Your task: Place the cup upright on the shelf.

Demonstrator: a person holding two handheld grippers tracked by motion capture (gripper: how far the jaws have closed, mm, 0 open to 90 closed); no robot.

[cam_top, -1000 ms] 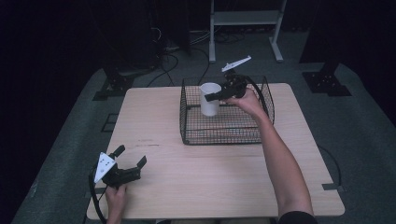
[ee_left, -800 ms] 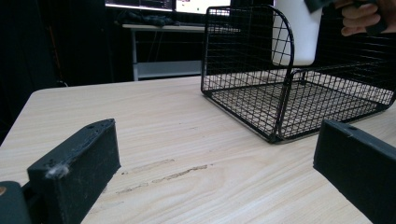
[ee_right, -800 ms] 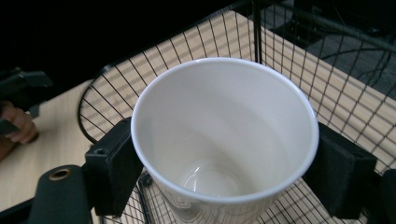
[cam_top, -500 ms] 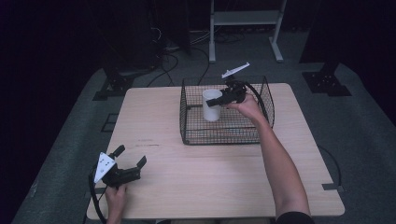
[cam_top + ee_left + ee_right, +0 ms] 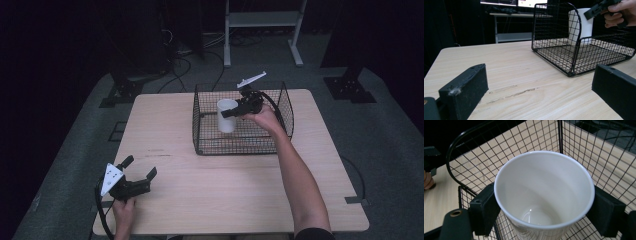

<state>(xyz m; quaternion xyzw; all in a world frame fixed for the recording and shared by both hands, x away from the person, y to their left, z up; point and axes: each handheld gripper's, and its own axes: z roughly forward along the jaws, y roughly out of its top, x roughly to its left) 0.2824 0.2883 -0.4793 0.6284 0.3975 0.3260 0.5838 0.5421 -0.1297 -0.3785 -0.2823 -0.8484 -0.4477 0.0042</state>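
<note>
A white cup (image 5: 226, 125) stands upright inside a black wire basket (image 5: 200, 145) at the back middle of the wooden table. My right gripper (image 5: 231, 112) is shut on the cup near its rim, one pad on each side (image 5: 485, 207). Looking down into the cup (image 5: 544, 195), it holds nothing. I cannot tell whether its bottom touches the basket floor. My left gripper (image 5: 141, 166) rests at the table's front left, open, with bare tabletop between its jaws (image 5: 539, 92). From there the basket (image 5: 556, 50), the cup (image 5: 584, 25) and the right gripper (image 5: 596, 10) lie ahead.
The table (image 5: 210, 200) is bare wood around the basket. A white-framed stand (image 5: 260, 20) is on the floor behind the table, with dark stand bases (image 5: 350, 85) and cables on both sides.
The right gripper has sunk with the cup, lowering it deeper into the basket. The left gripper has stayed where it was.
</note>
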